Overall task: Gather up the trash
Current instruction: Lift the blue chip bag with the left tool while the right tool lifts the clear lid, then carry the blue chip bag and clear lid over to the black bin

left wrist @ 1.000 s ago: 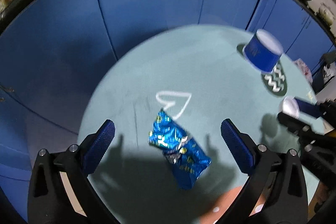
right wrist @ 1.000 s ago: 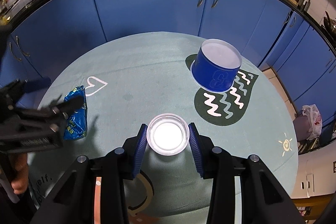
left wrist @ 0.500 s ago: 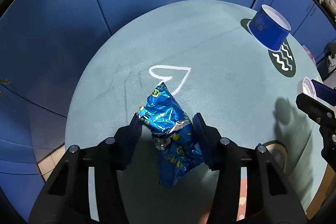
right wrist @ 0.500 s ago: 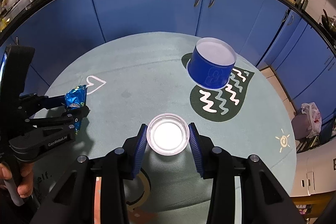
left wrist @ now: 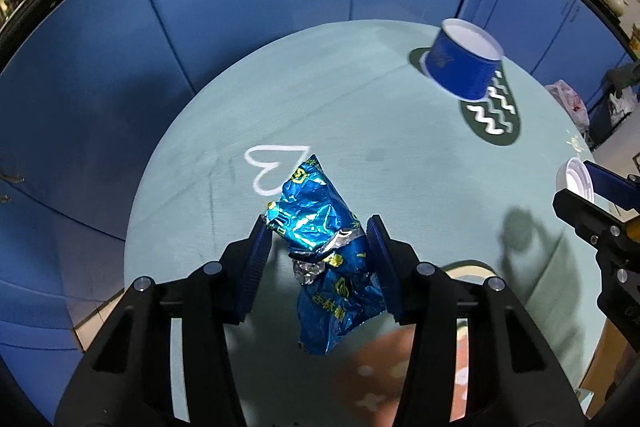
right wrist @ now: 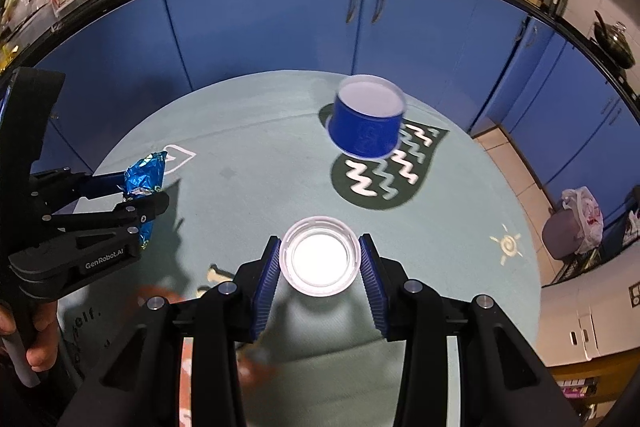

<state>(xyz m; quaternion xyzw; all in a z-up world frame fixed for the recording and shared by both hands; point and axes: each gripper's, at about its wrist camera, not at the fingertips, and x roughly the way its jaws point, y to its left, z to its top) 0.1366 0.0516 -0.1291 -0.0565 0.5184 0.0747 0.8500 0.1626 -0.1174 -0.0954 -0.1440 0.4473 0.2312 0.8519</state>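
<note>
Both grippers were loaded: left gripper (left wrist: 318, 259) pinched the blue snack wrapper (left wrist: 320, 247), right gripper (right wrist: 319, 261) clamped the white lid (right wrist: 319, 261); blue tub (right wrist: 368, 121) sat upper right, nearer the right one.

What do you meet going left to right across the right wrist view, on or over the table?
Crumpled blue foil wrapper in the left tool → white round plastic lid in the right tool → blue paper bowl → small yellow sun drawing.

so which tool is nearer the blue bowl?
Right. The right tool, holding a white lid, faces the blue bowl; the left tool, gripping a wrapper, is farther off.
</note>
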